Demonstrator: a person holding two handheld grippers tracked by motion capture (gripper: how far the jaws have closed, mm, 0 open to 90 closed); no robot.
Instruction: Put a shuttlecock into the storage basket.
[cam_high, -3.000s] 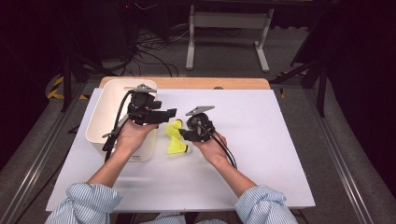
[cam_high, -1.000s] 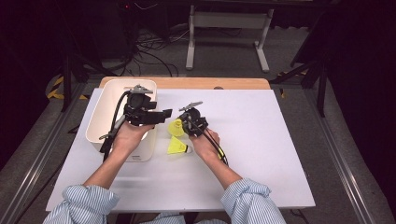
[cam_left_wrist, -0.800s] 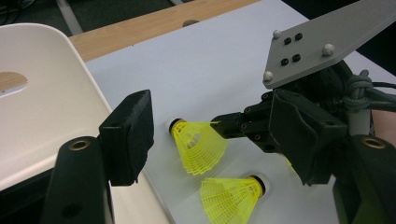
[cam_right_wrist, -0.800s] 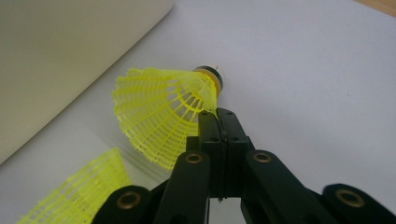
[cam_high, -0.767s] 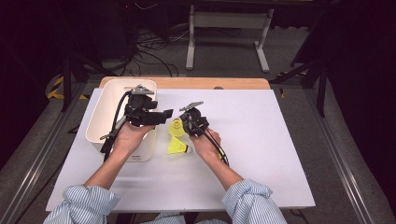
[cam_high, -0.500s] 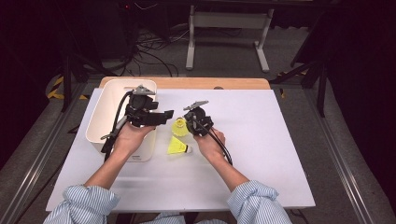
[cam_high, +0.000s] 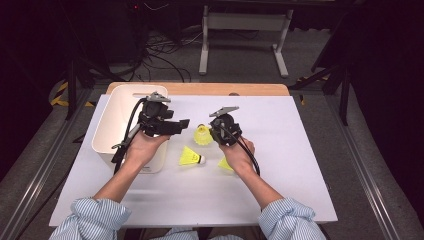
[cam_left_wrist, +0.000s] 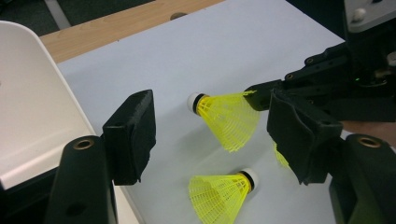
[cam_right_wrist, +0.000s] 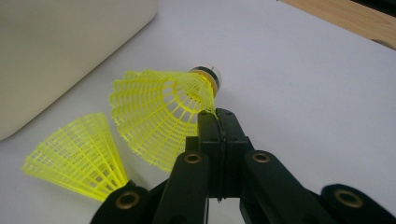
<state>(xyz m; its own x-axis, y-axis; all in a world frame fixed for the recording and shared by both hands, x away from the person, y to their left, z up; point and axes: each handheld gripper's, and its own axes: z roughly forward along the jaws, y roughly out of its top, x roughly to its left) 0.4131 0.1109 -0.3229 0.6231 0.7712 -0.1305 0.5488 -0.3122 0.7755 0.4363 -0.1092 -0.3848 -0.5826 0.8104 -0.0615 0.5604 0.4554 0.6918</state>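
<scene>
One shuttlecock (cam_right_wrist: 163, 109) hangs pinched by its skirt in the right gripper (cam_right_wrist: 217, 119), cork toward the bin (cam_high: 112, 122); the left gripper (cam_left_wrist: 210, 130) gapes empty beside it.

High view looked forward and down from above | gripper views sat close over the table (cam_high: 300, 165) | all shared the shuttlecock (cam_high: 202, 135) (cam_left_wrist: 224, 116) (cam_right_wrist: 163, 112).

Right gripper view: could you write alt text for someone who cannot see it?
The right gripper, jaws shut, pinches the skirt rim of a yellow shuttlecock and holds it over a white table. A second yellow shuttlecock lies at lower left, and a white bin fills the upper left corner.
</scene>
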